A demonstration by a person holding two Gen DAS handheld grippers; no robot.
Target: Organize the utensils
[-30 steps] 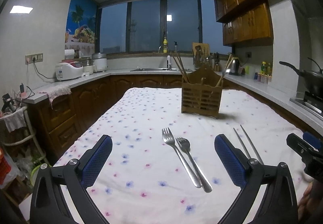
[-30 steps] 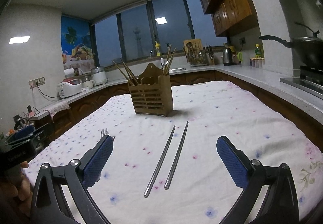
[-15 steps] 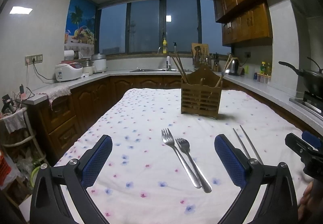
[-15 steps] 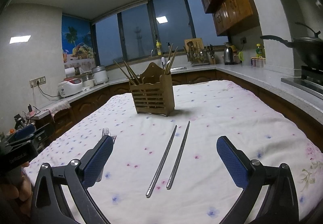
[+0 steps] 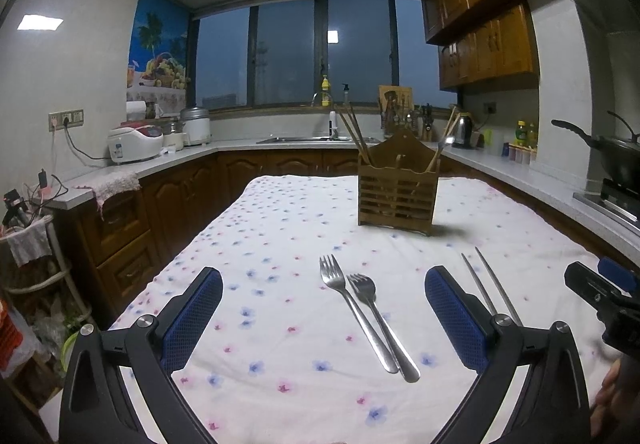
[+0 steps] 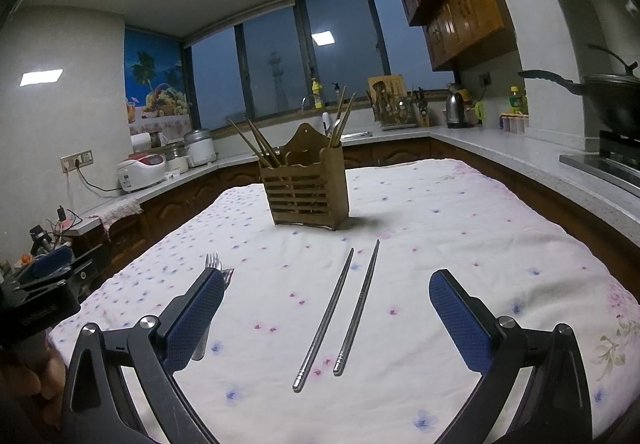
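Right gripper (image 6: 326,318) spread wide, blue-padded fingers (image 6: 460,320) hovering over floral cloth (image 6: 460,228) on bench, gripping nothing. Two metal chopsticks (image 6: 340,310) lie side by side between fingers, tips toward wooden utensil holder (image 6: 306,189). Holder upright farther back, wooden chopsticks leaning out. Fork tines (image 6: 214,262) peek past left finger. Left gripper (image 6: 44,294) at left edge.

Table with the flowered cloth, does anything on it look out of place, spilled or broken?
Nothing is spilled or damaged. Two forks and a pair of metal chopsticks lie loose on the cloth instead of standing in the wooden holder, which is upright with other utensils in it. Both tools, left tool and right tool, are open and empty.
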